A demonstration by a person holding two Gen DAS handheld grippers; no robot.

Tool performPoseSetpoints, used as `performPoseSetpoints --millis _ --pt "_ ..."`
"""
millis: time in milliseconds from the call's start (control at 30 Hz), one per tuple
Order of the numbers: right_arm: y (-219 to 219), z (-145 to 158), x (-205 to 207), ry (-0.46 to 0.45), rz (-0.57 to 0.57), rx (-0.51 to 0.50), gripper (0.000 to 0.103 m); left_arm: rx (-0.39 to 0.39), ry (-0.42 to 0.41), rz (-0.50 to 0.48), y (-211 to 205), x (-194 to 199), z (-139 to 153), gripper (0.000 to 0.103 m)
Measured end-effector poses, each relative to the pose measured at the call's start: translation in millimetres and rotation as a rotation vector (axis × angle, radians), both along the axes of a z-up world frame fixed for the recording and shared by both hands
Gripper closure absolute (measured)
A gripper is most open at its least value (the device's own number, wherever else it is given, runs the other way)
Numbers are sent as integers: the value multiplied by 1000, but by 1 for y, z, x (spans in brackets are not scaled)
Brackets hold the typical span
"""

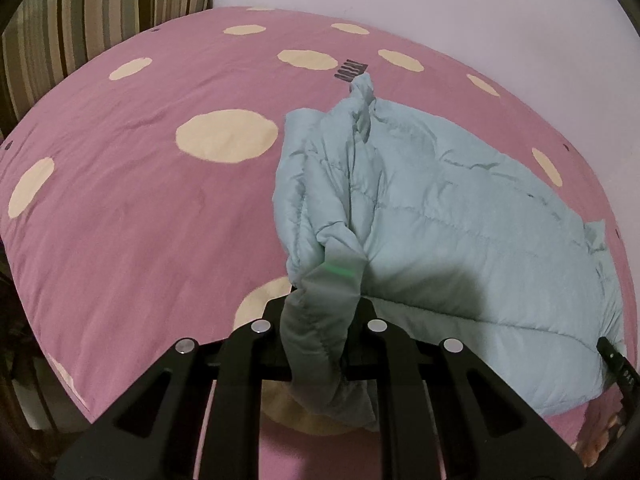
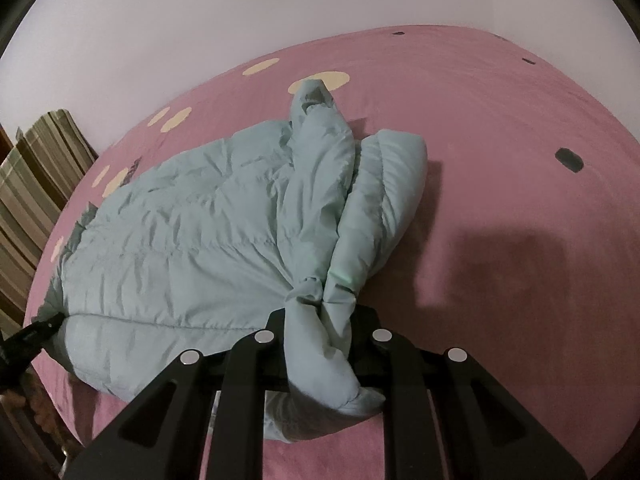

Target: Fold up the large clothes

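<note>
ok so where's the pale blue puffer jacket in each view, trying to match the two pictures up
Left wrist view: the pale blue quilted puffer jacket fills the right half, a bunched part of it clamped in the left gripper at bottom centre.
Right wrist view: the jacket fills the left and centre, bunched fabric clamped in the right gripper.
Shared landmark: the pink bedcover with cream spots under it.
</note>
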State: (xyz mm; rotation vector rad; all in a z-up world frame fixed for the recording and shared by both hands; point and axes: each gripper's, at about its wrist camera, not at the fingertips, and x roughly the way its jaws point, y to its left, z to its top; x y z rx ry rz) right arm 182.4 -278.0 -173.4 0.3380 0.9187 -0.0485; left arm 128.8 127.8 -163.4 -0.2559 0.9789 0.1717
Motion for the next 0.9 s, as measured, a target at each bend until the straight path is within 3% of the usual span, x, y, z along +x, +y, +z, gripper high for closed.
performPoseSetpoints --millis 133,233,400,533,733,900 --pt "1 0 0 9 -11 3 85 12 -3 0 -1 0 -1 86" --pt "-1 2 -2 19 -24 -8 75 53 3 -12 -4 -2 2 79" --pt "-4 8 -13 20 -32 -18 71 66 -12 -2 5 -16 11 52" --pt "-8 16 -23 11 -37 -50 70 88 -28 7 13 -25 24 38" --pt "-16 31 -40 -10 -75 -119 64 126 -46 16 22 -38 42 25" --pt "-15 54 -49 -60 -91 -180 64 168 -65 9 25 -44 58 25"
